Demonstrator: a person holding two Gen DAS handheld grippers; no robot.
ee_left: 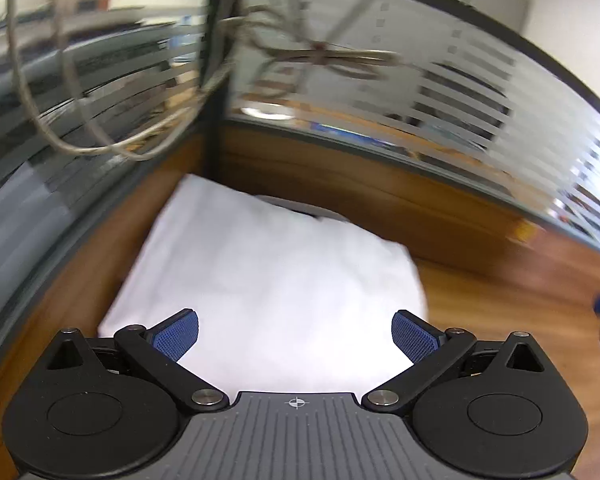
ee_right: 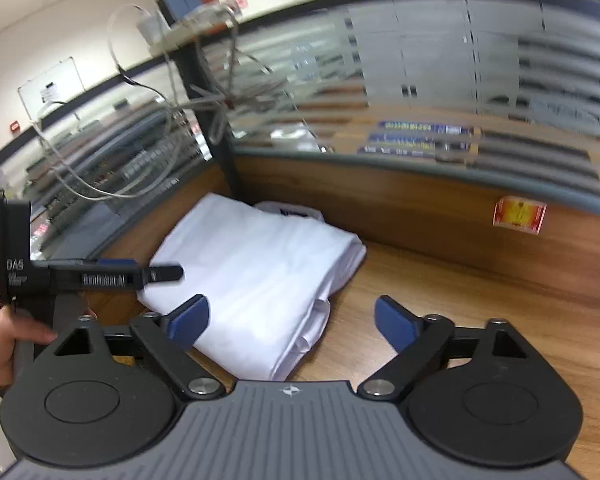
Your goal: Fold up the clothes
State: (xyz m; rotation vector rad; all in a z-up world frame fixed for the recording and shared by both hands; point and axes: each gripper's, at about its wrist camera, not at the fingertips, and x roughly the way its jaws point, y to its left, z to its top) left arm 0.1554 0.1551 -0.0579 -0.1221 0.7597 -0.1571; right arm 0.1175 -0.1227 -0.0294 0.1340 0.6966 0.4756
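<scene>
White garment (ee_right: 256,276) lies folded in a compact stack in the worktop (ee_right: 460,300) corner. Left gripper (ee_left: 295,336) and right gripper (ee_right: 291,322) hover near it, jaws spread, holding nothing. Fold appears complete; no further move is settled.

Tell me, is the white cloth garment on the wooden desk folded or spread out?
Folded. The white cloth garment lies as a compact rectangular stack on the wooden desk, with layered edges showing along its near right side. Neither gripper touches it.
</scene>
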